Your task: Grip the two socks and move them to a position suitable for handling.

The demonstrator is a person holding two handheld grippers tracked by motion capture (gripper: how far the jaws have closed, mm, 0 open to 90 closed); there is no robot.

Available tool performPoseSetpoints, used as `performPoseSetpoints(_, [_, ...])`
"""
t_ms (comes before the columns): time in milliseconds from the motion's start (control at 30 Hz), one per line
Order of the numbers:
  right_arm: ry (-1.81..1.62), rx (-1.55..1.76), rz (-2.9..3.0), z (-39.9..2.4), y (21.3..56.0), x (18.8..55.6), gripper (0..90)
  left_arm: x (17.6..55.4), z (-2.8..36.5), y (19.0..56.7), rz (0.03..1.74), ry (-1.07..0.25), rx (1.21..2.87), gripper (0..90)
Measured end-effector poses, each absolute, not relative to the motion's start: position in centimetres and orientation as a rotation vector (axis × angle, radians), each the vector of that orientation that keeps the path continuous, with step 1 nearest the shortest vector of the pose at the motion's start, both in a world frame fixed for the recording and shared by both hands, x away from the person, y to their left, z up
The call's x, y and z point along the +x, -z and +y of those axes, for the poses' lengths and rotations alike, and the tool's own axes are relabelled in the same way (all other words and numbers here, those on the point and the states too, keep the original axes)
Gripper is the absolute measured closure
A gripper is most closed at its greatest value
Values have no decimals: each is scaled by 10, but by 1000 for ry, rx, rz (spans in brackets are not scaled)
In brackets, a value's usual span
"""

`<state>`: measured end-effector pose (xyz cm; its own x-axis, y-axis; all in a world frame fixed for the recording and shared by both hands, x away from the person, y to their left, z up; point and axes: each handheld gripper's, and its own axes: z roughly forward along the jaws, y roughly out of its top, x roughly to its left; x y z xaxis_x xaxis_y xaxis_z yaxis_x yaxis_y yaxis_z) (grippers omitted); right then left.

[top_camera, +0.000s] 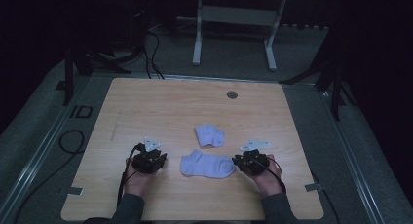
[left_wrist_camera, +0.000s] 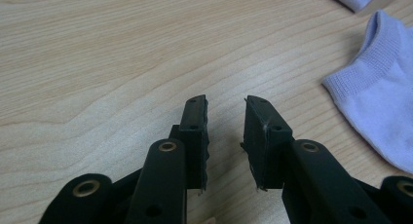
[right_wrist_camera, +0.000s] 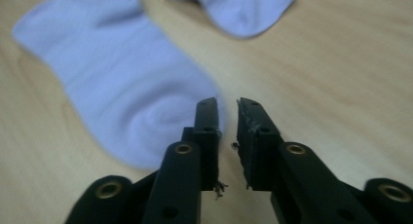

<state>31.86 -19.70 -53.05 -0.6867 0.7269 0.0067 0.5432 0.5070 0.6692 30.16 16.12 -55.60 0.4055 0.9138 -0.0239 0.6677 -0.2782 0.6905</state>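
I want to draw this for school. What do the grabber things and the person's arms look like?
Each hand holds a black gripper: the left gripper and the right gripper. Each has two flat black jaws on arms with brass-coloured rivet rings. A grey three-cornered plate sits on top of each, and a black cable trails back from each. The person wears dark grey sleeves.

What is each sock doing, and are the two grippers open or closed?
Near sock: spread flat on the table, between the two grippers, held by neither.
Far sock: folded, lying just behind the near sock, untouched.
Left gripper: open, nothing between its jaws, over bare table left of the near sock.
Right gripper: open a little, nothing between its jaws, at the near sock's right end.
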Motion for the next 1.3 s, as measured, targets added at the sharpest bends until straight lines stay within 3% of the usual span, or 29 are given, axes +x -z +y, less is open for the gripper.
performPoseSetpoints(333, [-938, 1138, 2415, -183, 517, 373, 737, 302, 158, 558, 1341, -503, 2049, 699])
performPoseSetpoints(533, [-902, 1215, 2431, -171, 526, 405, 711, 302, 158, 558, 1345, -498, 2045, 696])
performPoseSetpoints(767, [-877, 1273, 2423, -163, 538, 427, 691, 301, 157, 558, 1341, -505, 2049, 696])
performPoseSetpoints(1033, [-915, 1299, 2445, -149, 543, 440, 600, 301, 157, 558, 1338, -507, 2054, 696])
performPoseSetpoints(1100, [-897, 1315, 2448, -147, 547, 443, 602, 301, 157, 558, 1337, -510, 2057, 696])
performPoseSetpoints(1200, [-865, 1270, 2441, -142, 547, 442, 716, 301, 156, 558, 1337, -515, 2060, 694])
performPoseSetpoints(1233, [-865, 1270, 2441, -142, 547, 442, 716, 301, 156, 558, 1337, -515, 2060, 693])
performPoseSetpoints(1267, [-843, 1232, 2461, -138, 546, 440, 807, 301, 156, 558, 1336, -516, 2062, 692])
performPoseSetpoints(1300, [-843, 1232, 2461, -138, 546, 440, 807, 301, 156, 558, 1336, -516, 2062, 692])
